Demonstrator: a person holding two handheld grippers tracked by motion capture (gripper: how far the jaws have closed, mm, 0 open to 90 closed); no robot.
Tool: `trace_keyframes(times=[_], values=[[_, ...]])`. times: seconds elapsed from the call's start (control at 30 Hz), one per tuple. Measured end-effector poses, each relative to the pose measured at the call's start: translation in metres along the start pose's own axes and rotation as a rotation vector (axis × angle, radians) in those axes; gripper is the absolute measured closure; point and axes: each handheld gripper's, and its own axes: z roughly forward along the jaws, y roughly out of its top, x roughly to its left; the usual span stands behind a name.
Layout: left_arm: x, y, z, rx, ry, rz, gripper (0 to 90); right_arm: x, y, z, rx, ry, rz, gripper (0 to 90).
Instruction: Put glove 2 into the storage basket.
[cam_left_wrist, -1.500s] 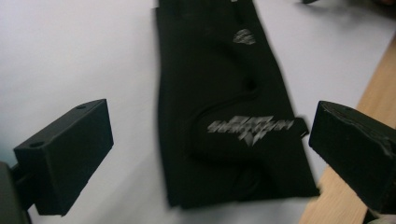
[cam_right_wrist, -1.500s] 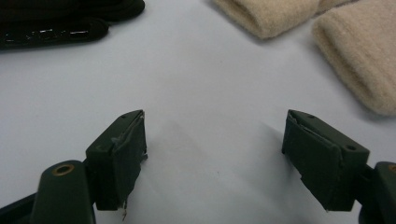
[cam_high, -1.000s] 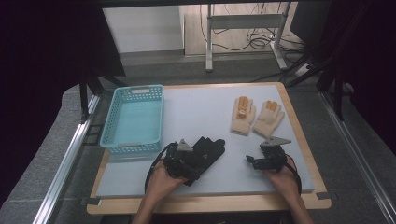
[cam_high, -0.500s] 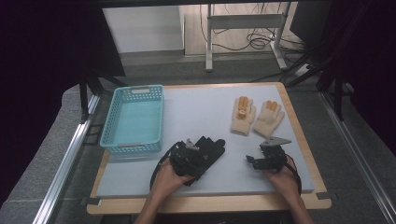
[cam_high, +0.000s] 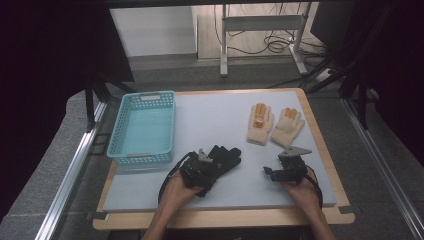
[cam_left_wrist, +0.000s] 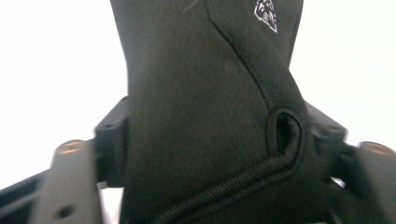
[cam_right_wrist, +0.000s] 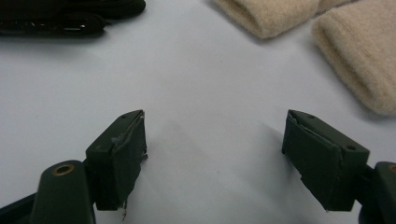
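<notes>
A: Pale desk (cam_high: 220, 125) at frame centre. Left claw (cam_high: 199, 167) is closed around the black glove's (cam_high: 225, 157) cuff, low and centre-left; right claw (cam_high: 280, 172) gapes wide, holding nothing.

B: Risk?

A: Soft cloth may slip or drag. Blue basket (cam_high: 142, 127) sits upper left, its near wall in the path; beige gloves (cam_high: 274, 125) lie upper right, well apart.

Black glove (cam_high: 223, 158), white logo; cream gloves (cam_high: 274, 124), orange dots; turquoise basket (cam_high: 119, 135).

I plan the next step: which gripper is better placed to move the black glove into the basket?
Left. The left gripper is at the black glove, beside the basket; the right gripper is open over bare table.
</notes>
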Motion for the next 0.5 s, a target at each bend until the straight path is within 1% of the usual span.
trace_keyframes(times=[0.07, 0.17, 0.2, 0.3, 0.4, 0.43, 0.5], values=[[0.002, -0.001, -0.002, -0.004, 0.006, -0.007, 41.0, 0.0, 0.0, 0.0, 0.0, 0.0, 0.0, 21.1], [0.003, -0.001, -0.004, 0.0, 0.011, -0.006, 52.8, 0.0, 0.0, 0.0, 0.0, 0.0, -0.001, 21.1], [0.003, 0.0, -0.005, -0.001, 0.014, -0.007, 55.5, 0.0, 0.0, 0.0, 0.0, 0.0, -0.001, 21.2], [0.004, 0.0, -0.006, -0.003, 0.013, -0.006, 59.6, 0.0, 0.0, 0.0, 0.0, 0.0, 0.001, 21.1], [0.009, 0.001, -0.008, -0.011, -0.01, -0.021, 61.6, 0.0, 0.0, 0.0, 0.0, 0.0, 0.0, 21.1], [0.01, 0.001, -0.01, -0.017, -0.011, -0.029, 61.8, 0.0, 0.0, 0.0, -0.001, 0.0, 0.0, 21.1], [0.013, 0.002, -0.014, -0.022, 0.014, -0.033, 62.0, 0.0, 0.0, 0.0, 0.0, 0.0, 0.0, 21.1]])
